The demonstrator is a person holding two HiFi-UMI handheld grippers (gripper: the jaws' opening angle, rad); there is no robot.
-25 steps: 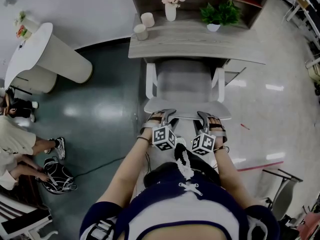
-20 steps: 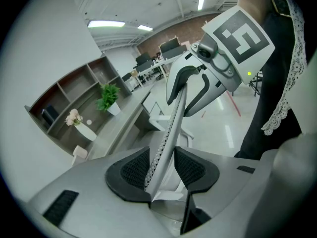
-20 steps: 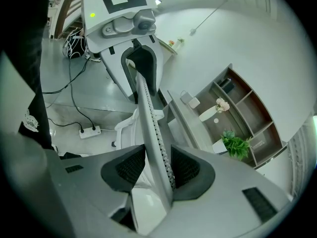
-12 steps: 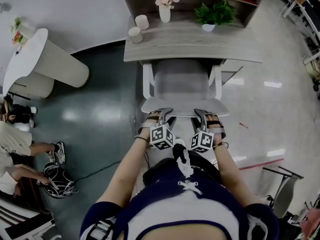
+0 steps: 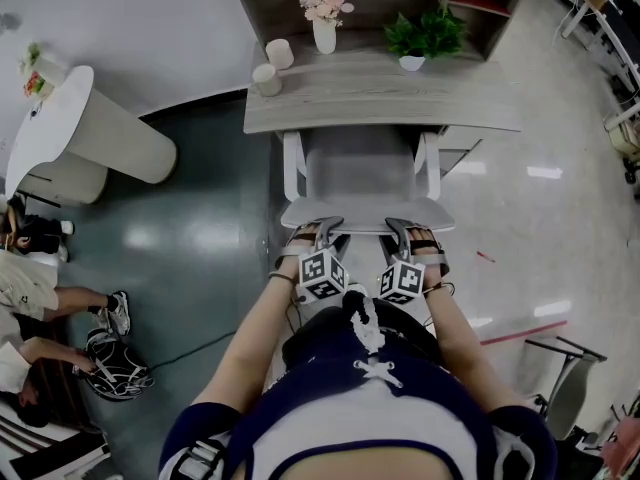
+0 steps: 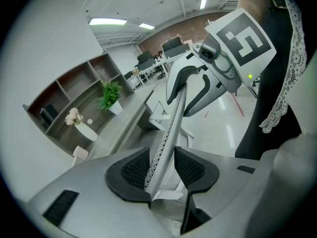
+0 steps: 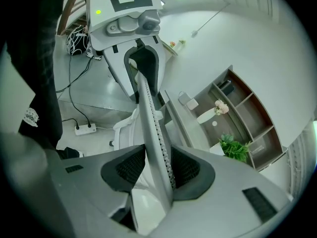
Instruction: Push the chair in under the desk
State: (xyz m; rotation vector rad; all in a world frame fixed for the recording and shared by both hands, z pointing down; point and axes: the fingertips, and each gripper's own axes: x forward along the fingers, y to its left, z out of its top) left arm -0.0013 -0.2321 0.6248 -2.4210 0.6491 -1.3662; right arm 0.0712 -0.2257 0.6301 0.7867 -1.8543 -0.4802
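Chair (image 5: 362,168) partly under desk (image 5: 380,103). Left gripper (image 5: 318,231) and right gripper (image 5: 402,231) both clamped on chair back, opposite desk.

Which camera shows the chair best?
The head view: most of the chair from above, seat partly under the desk, left gripper and right gripper clamped on its backrest. The two gripper views show only the backrest's thin edge between their jaws.

This is an office. At 12 o'clock stands a wooden table (image 5: 455,103) with shelves (image 6: 74,83). Far off are more tables (image 6: 158,66) and ceiling lights (image 6: 106,21).
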